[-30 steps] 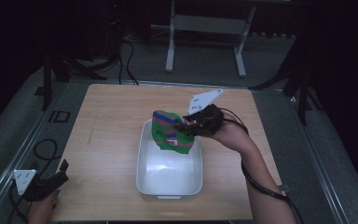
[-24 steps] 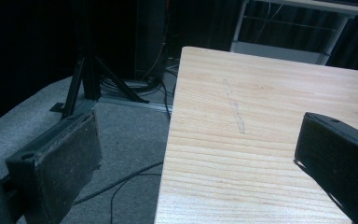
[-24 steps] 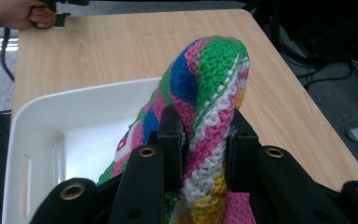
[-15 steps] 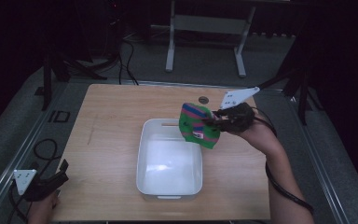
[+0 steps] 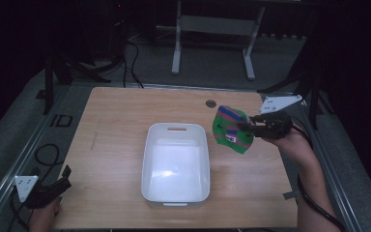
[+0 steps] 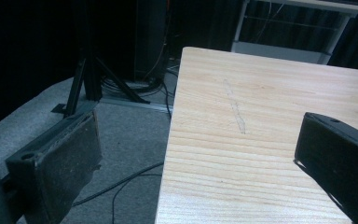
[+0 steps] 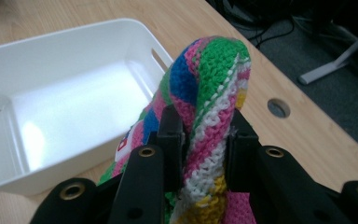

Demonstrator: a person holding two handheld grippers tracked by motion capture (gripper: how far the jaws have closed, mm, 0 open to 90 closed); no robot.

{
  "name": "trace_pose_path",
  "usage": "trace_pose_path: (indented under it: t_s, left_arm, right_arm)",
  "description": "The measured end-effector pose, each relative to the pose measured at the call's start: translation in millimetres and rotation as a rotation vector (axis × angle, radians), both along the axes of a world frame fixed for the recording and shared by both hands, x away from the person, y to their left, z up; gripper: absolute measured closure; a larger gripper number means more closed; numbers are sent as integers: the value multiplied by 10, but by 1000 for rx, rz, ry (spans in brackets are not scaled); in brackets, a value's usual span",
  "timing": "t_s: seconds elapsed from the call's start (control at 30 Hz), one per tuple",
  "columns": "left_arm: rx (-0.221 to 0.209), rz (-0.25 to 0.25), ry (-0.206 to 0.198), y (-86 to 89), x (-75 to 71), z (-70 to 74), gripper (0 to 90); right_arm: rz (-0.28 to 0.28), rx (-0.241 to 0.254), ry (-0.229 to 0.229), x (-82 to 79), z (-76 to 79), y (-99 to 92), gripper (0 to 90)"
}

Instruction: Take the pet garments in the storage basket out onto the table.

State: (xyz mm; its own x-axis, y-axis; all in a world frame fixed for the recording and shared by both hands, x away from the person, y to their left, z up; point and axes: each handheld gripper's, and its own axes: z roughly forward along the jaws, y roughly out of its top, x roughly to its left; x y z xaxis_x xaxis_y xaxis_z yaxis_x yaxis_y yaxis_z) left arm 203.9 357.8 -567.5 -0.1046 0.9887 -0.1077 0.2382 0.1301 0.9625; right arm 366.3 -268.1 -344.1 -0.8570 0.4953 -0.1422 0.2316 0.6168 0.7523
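Note:
A knitted cloth (image 5: 231, 129) in green, pink, blue and white stripes hangs above the table, to the right of the white plastic bin (image 5: 176, 162). My right gripper (image 5: 249, 127) is shut on the cloth's edge; in the right gripper view the cloth (image 7: 205, 93) is pinched between the two black jaws of the right gripper (image 7: 204, 135), with the bin (image 7: 60, 93) beyond it. My left gripper (image 5: 60, 180) rests at the table's front left corner, open, with nothing between its jaws. In the left gripper view the left gripper (image 6: 196, 163) looks over the table's left edge.
The wooden table (image 5: 111, 121) has a round cable hole (image 5: 210, 103) near its back edge. Cables (image 5: 43, 154) lie on the grey floor to the left. A white desk frame (image 5: 212, 29) stands behind the table.
My right gripper has carried the cloth rightward, from over the bin's back right corner to the air right of the bin. The left gripper has stayed put.

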Motion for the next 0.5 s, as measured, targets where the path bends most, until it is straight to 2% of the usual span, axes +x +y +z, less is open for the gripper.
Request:
trace_pose_path:
  t_s: [0.17, 0.2, 0.23, 0.5]
  left_arm:
    - [-1, -1, 0, 2, 0, 0, 9]
    - [-1, -1, 0, 2, 0, 0, 9]
    - [-2, -1, 2, 3, 0, 1, 9]
    - [1, -1, 0, -1, 0, 0, 9]
  right_arm:
    - [-44, -4, 22, 60, -187, -116, 724]
    - [-44, -4, 22, 60, -187, -116, 724]
    - [-62, -6, 36, 95, -289, -149, 725]
    - [-108, 1, 82, 201, -636, -230, 724]
